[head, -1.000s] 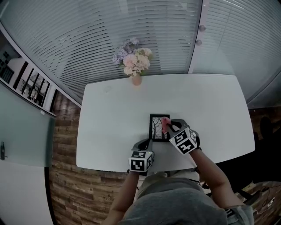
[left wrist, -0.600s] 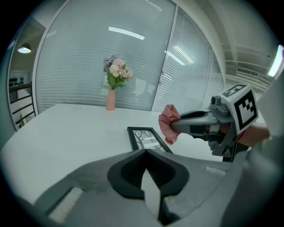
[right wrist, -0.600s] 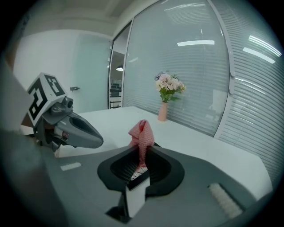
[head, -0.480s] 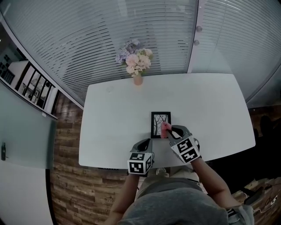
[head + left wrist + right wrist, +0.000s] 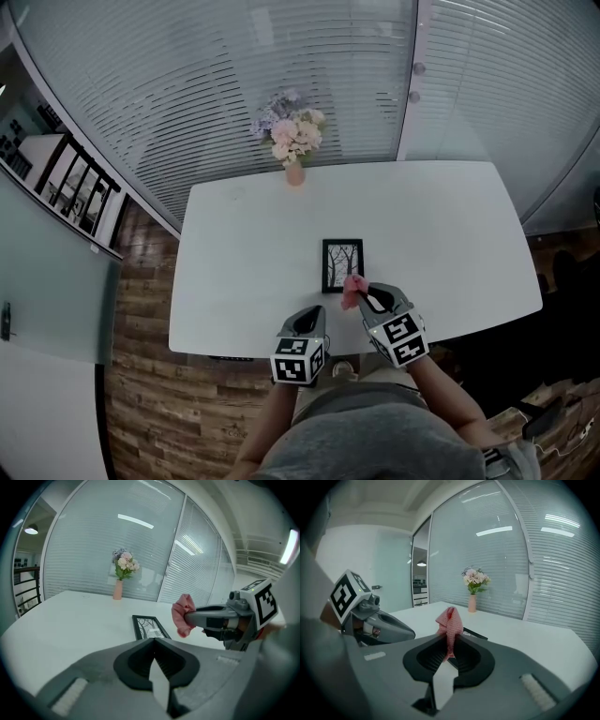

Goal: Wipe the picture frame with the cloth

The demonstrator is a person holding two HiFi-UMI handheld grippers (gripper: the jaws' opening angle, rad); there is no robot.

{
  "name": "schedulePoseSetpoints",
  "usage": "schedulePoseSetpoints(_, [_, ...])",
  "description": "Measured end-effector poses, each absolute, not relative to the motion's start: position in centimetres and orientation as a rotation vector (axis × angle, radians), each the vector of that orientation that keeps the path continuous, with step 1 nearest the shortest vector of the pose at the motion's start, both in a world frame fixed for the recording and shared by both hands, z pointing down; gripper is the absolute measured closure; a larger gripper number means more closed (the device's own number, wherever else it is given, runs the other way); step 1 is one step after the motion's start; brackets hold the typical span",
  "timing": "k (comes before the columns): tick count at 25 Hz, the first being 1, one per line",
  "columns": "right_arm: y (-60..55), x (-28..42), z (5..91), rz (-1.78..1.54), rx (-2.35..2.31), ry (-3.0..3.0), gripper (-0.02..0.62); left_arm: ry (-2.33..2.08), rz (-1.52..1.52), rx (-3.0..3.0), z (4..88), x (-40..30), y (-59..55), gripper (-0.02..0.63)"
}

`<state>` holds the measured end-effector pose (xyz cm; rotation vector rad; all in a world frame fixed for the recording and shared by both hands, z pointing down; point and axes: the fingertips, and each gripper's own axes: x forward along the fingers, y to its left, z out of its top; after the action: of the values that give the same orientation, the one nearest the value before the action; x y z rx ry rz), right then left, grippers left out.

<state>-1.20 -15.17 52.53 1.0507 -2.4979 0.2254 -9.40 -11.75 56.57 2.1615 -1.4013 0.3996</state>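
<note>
Much of the black rectangular picture frame is hidden in the right gripper view: only a sliver shows past the cloth and the gripper's grey body. In the head view it lies flat on the white round-cornered table, near the middle and towards the near edge, with a drawing of bare branches under its glass. The person's hands are covered by the marker cubes, and the forearms run out of the head view at the near edge.

The right gripper has its jaws clamped on a small pink dotted cloth. The cloth's lower end disappears down between the jaws, and its upper part stands up in a crumpled peak. From above, the cloth sits at the frame's near right corner, where contact is hard to judge. The left gripper view shows it in the air, to the right of the frame and apart from it.

The left gripper is over the table's near edge, left of the right one. Its jaws are pressed together with nothing between them. Whether it rests on the table I cannot tell.

At the table's far edge stands a slim pink vase holding a bunch of pink, white and lilac flowers — well apart from the frame. Behind it is a glass wall with slatted blinds.
</note>
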Motion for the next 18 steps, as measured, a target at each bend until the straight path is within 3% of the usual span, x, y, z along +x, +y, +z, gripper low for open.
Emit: schedulePoseSetpoints(18, [-13.8, -0.8, 51.8, 0.236, 1.071, -2.515, 0.558, -1.383, 0.376, 2.181, 55.8, -8.3, -10.8, 0.603])
